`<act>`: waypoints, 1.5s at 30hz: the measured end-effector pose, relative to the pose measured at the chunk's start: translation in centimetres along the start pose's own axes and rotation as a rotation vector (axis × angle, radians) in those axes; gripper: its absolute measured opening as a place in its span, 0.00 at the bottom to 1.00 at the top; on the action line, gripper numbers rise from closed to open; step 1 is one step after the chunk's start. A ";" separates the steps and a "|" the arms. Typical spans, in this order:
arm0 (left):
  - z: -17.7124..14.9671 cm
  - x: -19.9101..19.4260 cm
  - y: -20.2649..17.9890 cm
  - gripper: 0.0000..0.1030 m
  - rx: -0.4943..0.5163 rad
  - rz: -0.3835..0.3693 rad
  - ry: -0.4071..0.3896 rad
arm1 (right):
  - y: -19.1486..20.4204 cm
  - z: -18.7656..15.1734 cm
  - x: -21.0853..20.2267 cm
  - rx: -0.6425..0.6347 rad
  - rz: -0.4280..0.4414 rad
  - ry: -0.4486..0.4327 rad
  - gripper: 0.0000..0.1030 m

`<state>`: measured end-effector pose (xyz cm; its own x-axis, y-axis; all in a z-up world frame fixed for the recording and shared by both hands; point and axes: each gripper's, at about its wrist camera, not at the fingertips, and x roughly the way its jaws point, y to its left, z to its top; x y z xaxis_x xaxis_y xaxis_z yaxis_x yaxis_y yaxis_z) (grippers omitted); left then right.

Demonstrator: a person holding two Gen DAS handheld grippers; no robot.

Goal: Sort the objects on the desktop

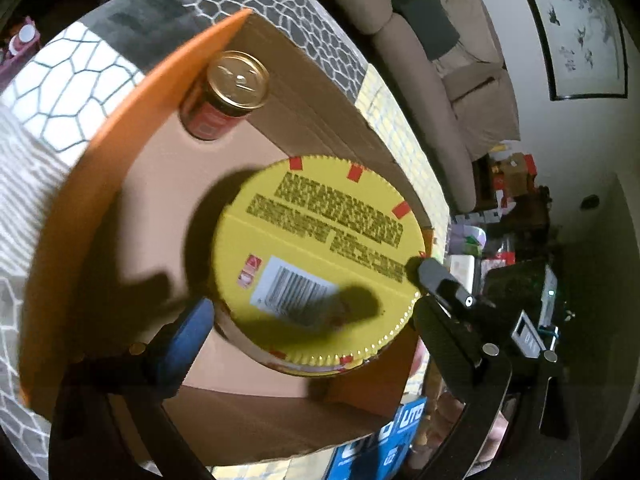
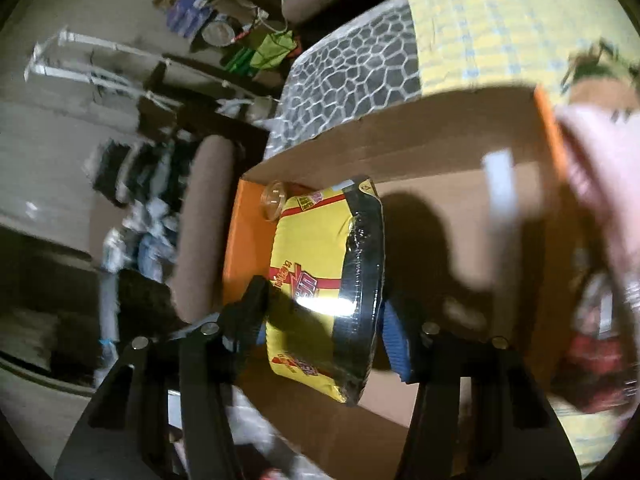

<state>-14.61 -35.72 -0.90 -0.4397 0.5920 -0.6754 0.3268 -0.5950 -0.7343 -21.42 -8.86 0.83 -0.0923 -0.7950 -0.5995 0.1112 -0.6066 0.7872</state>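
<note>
Inside the box (image 1: 352, 128), the noodle bowl (image 1: 316, 260) lies on its side, base facing the spread left gripper (image 1: 310, 294), its axis across the right gripper (image 2: 320, 320), whose fingers pinch its two ends, a can (image 1: 224, 96) beyond.

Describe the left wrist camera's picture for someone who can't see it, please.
A large yellow instant-noodle bowl, barcode side up, sits between the left gripper's spread fingers inside an open cardboard box with orange flaps. A red can with a gold top stands in the box's far corner. A beige sofa is behind.
</note>
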 end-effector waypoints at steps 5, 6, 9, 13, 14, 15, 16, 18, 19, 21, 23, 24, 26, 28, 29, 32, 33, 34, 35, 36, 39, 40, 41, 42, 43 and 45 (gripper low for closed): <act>-0.1 -0.1 0.8 0.98 0.008 0.026 0.003 | 0.0 -0.2 0.9 -0.014 -0.027 0.025 0.50; 0.0 0.0 0.9 0.98 0.010 0.036 0.006 | 0.4 -0.1 1.0 -0.044 -0.095 0.048 0.54; -0.2 0.4 1.4 0.98 0.017 0.058 0.011 | 2.8 0.2 0.0 -0.207 -0.364 0.053 0.59; -0.1 1.4 1.2 0.98 0.024 0.077 0.028 | 6.6 0.4 -4.5 -0.359 -0.346 -0.020 0.58; -0.1 1.6 1.1 0.98 0.028 0.085 0.031 | 7.3 0.3 -5.3 -0.389 -0.366 -0.037 0.59; -0.1 1.9 1.0 0.98 0.036 0.097 0.036 | 7.8 0.1 -6.0 -0.419 -0.381 -0.050 0.59; -0.1 2.2 0.8 0.98 0.047 0.118 0.040 | 8.2 0.0 -6.7 -0.435 -0.388 -0.058 0.59; 0.1 3.0 0.4 0.98 0.075 0.180 0.049 | 8.6 -0.4 -7.3 -0.430 -0.370 -0.059 0.59; 0.3 3.6 -0.1 0.98 0.078 0.195 0.054 | 8.7 -0.8 -7.6 -0.429 -0.359 -0.058 0.59; 0.5 4.4 -0.3 0.98 0.080 0.211 0.068 | 8.4 -1.3 -7.7 -0.436 -0.358 -0.050 0.59; 0.7 5.3 -0.5 0.95 0.088 0.225 0.096 | 7.8 -1.6 -7.6 -0.441 -0.371 -0.034 0.59; 0.7 6.1 -0.7 0.93 0.099 0.234 0.118 | 7.4 -1.8 -7.6 -0.442 -0.383 -0.026 0.57; 0.5 7.1 -1.1 0.91 0.121 0.253 0.144 | 6.4 -2.1 -7.5 -0.444 -0.390 -0.009 0.52; 0.3 7.6 -1.5 0.91 0.143 0.275 0.147 | 5.3 -2.4 -7.5 -0.438 -0.388 0.001 0.46; 0.3 7.8 -1.6 0.91 0.141 0.269 0.145 | 4.8 -2.4 -7.4 -0.434 -0.388 0.007 0.46; 0.4 8.3 -2.2 0.91 0.135 0.248 0.144 | 3.4 -2.6 -7.2 -0.426 -0.395 0.016 0.46; 0.5 8.5 -2.4 0.91 0.139 0.259 0.141 | 2.9 -2.7 -7.1 -0.421 -0.398 0.018 0.46; 0.6 8.8 -2.7 0.91 0.145 0.271 0.137 | 2.6 -2.7 -7.1 -0.416 -0.398 0.019 0.46; 0.8 8.8 -2.8 0.91 0.150 0.280 0.134 | 2.3 -2.7 -7.1 -0.409 -0.396 0.019 0.46; 0.9 9.0 -3.0 0.91 0.151 0.284 0.130 | 2.0 -2.7 -7.2 -0.404 -0.393 0.020 0.46; 1.4 9.1 -3.5 0.91 0.136 0.266 0.122 | 1.7 -2.7 -7.4 -0.397 -0.389 0.017 0.46; 1.6 9.4 -3.8 0.91 0.136 0.266 0.119 | 1.6 -2.8 -7.5 -0.397 -0.387 0.017 0.46; 1.8 9.6 -4.1 0.91 0.142 0.269 0.118 | 1.5 -2.8 -7.6 -0.398 -0.385 0.016 0.46; 2.0 9.7 -4.3 0.91 0.147 0.281 0.109 | 1.5 -2.9 -7.7 -0.399 -0.384 0.013 0.46; 2.2 9.8 -4.4 0.91 0.151 0.294 0.097 | 1.5 -2.9 -7.8 -0.398 -0.383 0.010 0.46; 2.4 9.4 -4.4 0.91 0.149 0.307 0.067 | 1.6 -3.0 -8.1 -0.395 -0.375 0.004 0.46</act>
<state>-22.19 -28.79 -3.86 -0.2824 0.4046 -0.8698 0.3074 -0.8207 -0.4816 -17.55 -3.40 6.50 -0.1936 -0.5235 -0.8298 0.4347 -0.8040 0.4058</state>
